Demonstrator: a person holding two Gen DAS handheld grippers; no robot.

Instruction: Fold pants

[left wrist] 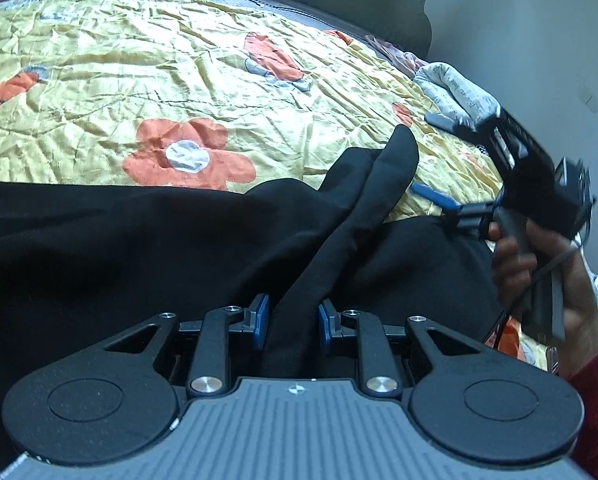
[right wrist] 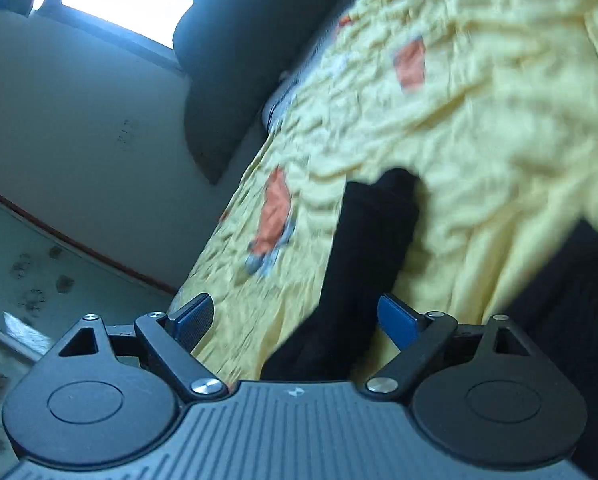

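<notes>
On the yellow floral quilted bedspread (left wrist: 111, 80): black fabric pants (left wrist: 139, 248). Your left gripper (left wrist: 293, 324) pinches 1 fold; your right gripper (right wrist: 295, 320) gapes wide.

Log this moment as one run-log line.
task: fold pants | left hand-held gripper: shut on black pants | right hand-held gripper: open, blurred | surface: floral bedspread

The pants (left wrist: 147, 248) are black, plain fabric, lying loosely crumpled on the bed. In the left wrist view the main mass fills the band from 9 o'clock to 3 o'clock, and a narrow folded strip rises from 6 o'clock toward 1 o'clock, ending in a rounded tip. In the blurred right wrist view the pants (right wrist: 363, 264) run from 6 o'clock toward centre.
</notes>
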